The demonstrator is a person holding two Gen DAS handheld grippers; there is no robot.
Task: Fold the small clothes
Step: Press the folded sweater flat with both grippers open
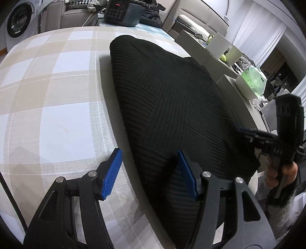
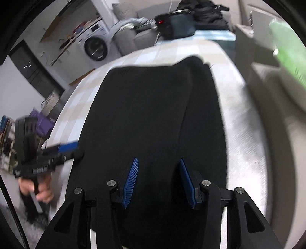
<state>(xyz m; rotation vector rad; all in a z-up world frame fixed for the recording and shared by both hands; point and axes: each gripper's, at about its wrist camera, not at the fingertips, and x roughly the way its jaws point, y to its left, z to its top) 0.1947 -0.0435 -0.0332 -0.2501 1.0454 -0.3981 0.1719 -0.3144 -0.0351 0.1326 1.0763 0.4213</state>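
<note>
A black ribbed knit garment (image 1: pixel 168 107) lies flat on the plaid tablecloth (image 1: pixel 57 95). My left gripper (image 1: pixel 148 151) stands open astride the garment's near left edge, with one blue pad (image 1: pixel 112 172) over the cloth of the table and the other over the knit. In the blurred right wrist view the garment (image 2: pixel 153 115) fills the middle. My right gripper (image 2: pixel 158 159) is open above its near edge, and nothing is pinched between the pads. From the left wrist view, the right gripper (image 1: pixel 242 131) reaches the garment's right side, held by a hand (image 1: pixel 281 172).
An appliance with a red display (image 1: pixel 122 11) sits at the table's far end. A washing machine (image 1: pixel 17 21) stands far left. Boxes and a green-lidded container (image 1: pixel 252 80) crowd a ledge beyond the table's right edge. Bare tablecloth stretches left of the garment.
</note>
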